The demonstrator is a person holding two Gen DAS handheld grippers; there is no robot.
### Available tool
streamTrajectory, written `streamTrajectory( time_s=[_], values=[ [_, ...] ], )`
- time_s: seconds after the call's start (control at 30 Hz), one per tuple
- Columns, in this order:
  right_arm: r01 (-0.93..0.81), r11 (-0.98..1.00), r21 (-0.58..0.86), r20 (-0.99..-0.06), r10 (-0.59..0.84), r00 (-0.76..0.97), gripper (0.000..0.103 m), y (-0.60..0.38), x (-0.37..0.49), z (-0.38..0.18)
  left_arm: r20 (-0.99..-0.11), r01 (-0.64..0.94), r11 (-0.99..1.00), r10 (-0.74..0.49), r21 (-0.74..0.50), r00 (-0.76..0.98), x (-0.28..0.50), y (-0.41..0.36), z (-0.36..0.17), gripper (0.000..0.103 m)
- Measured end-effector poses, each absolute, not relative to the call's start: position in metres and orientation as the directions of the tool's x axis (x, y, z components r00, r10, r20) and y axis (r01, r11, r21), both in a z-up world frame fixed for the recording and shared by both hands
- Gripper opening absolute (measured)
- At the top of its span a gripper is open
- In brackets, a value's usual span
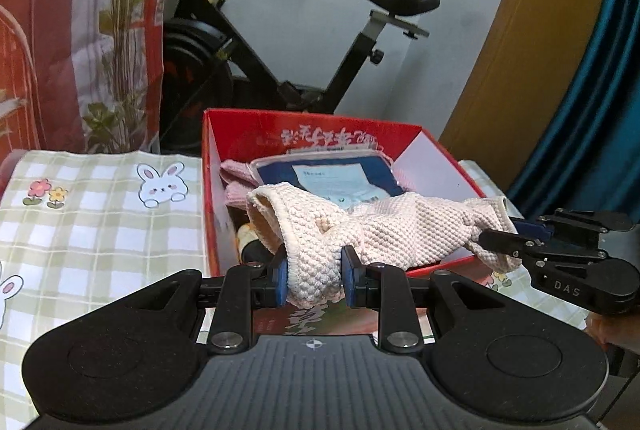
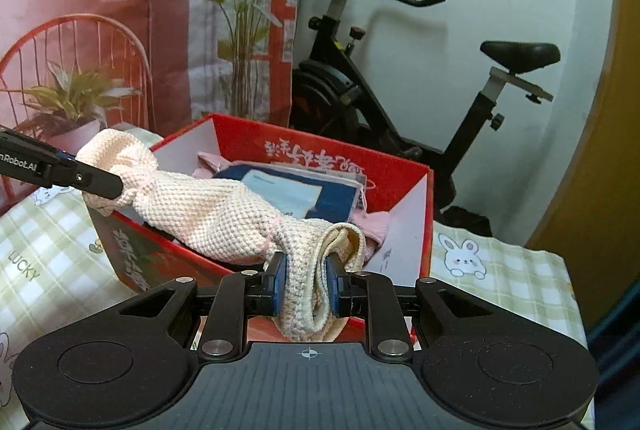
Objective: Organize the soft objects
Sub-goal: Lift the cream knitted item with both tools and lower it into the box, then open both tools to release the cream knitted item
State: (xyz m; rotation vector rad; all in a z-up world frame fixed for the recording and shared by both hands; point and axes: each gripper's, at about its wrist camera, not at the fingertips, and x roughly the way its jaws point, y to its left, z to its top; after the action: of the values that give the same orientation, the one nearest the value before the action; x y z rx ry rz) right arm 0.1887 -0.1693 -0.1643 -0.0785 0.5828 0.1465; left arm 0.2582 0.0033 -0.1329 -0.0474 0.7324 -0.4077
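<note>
A cream knitted cloth [image 1: 384,226] hangs stretched between my two grippers above a red cardboard box [image 1: 308,128]. My left gripper [image 1: 314,276] is shut on one end of the cloth. My right gripper [image 2: 306,288] is shut on the other end, and it also shows at the right of the left wrist view [image 1: 516,242]. The cloth [image 2: 224,218] spans the near side of the box [image 2: 416,166]. Inside the box lie a pink cloth [image 1: 236,178] and a blue packaged item [image 1: 336,178].
The box stands on a table with a green checked bunny cloth [image 1: 100,214]. An exercise bike [image 1: 288,42] stands behind the table by the white wall. A printed backdrop with plants [image 2: 120,30] hangs at the left. A teal curtain [image 1: 592,90] is at the right.
</note>
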Motion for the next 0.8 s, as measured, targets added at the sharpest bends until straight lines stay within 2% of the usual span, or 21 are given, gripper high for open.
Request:
streamTrajectory(
  time_s=[0.3,0.4,0.47,0.6,0.7,0.73,0.8],
  values=[
    [-0.171,0.982,-0.081,-0.571,0.094,0.815,0.021,-0.169,0.200,-0.161,-0.652,0.357,0.919,-0.374,-0.166,0.660,0.270,-0.001,-0.132,0.033],
    [-0.156,0.983,-0.095,-0.573,0.075,0.816,0.025,-0.171,0.203,-0.160,-0.642,0.359,0.921,-0.369,-0.153,0.672,0.271,-0.004,-0.131,0.049],
    [-0.153,0.983,-0.099,-0.576,0.069,0.815,0.029,-0.171,0.203,-0.161,-0.626,0.356,0.923,-0.364,-0.145,0.689,0.270,-0.003,-0.129,0.061],
    [-0.149,0.983,-0.104,-0.574,0.063,0.817,0.040,-0.171,0.196,-0.161,-0.607,0.353,0.927,-0.353,-0.126,0.712,0.267,-0.003,-0.122,0.066],
    [-0.147,0.982,-0.115,-0.563,0.058,0.825,0.055,-0.170,0.192,-0.157,-0.599,0.350,0.930,-0.345,-0.114,0.723,0.264,-0.003,-0.118,0.069],
    [-0.148,0.982,-0.119,-0.556,0.058,0.829,0.059,-0.170,0.189,-0.156,-0.594,0.348,0.931,-0.342,-0.109,0.728,0.262,-0.003,-0.117,0.074],
    [-0.150,0.981,-0.126,-0.546,0.058,0.836,0.061,-0.169,0.184,-0.153,-0.581,0.350,0.931,-0.342,-0.103,0.739,0.257,-0.003,-0.114,0.077]
  ],
)
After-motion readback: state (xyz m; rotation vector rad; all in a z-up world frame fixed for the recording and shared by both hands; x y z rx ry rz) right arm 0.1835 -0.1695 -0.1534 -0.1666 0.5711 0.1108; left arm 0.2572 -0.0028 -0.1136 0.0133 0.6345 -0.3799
